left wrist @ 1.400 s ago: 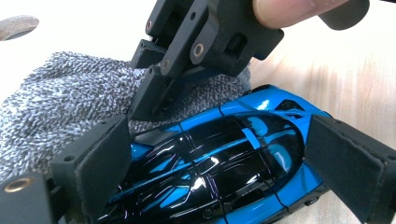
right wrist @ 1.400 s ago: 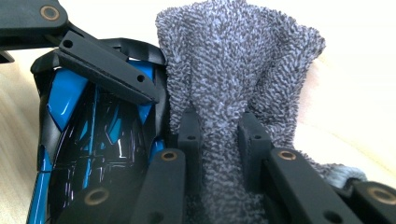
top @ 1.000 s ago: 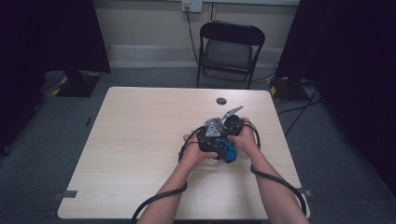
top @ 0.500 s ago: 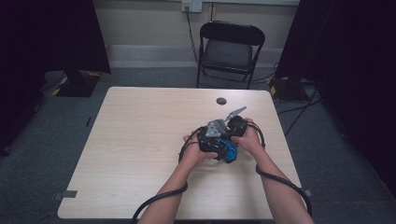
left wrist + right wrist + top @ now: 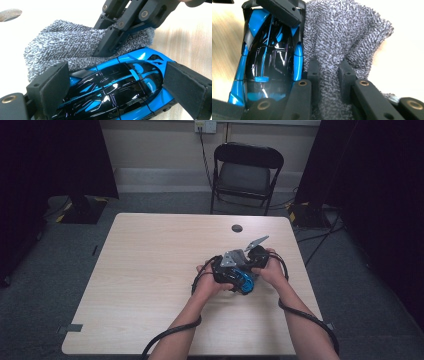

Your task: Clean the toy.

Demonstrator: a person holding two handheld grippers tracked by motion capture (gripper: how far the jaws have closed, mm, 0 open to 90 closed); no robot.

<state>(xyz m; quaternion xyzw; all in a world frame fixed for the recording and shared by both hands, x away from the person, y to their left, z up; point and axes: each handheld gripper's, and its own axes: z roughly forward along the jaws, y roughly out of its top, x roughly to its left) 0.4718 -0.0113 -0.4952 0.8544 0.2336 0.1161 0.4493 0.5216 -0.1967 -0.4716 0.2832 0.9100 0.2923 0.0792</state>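
At the bench's near right, your left gripper [image 5: 120,82] jaws pinch the toy car [image 5: 117,87]; right gripper [image 5: 329,72] jaws pinch the cloth [image 5: 342,32] against its side. Wiping underway, roof seemingly untouched.

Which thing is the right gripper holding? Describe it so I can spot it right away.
On the table, look between the person's two hands, right of centre. There the left gripper clamps a glossy blue-and-black toy car. Pressed against the car's side is a fuzzy grey cloth, pinched in the right gripper: soft and speckled, not shiny.
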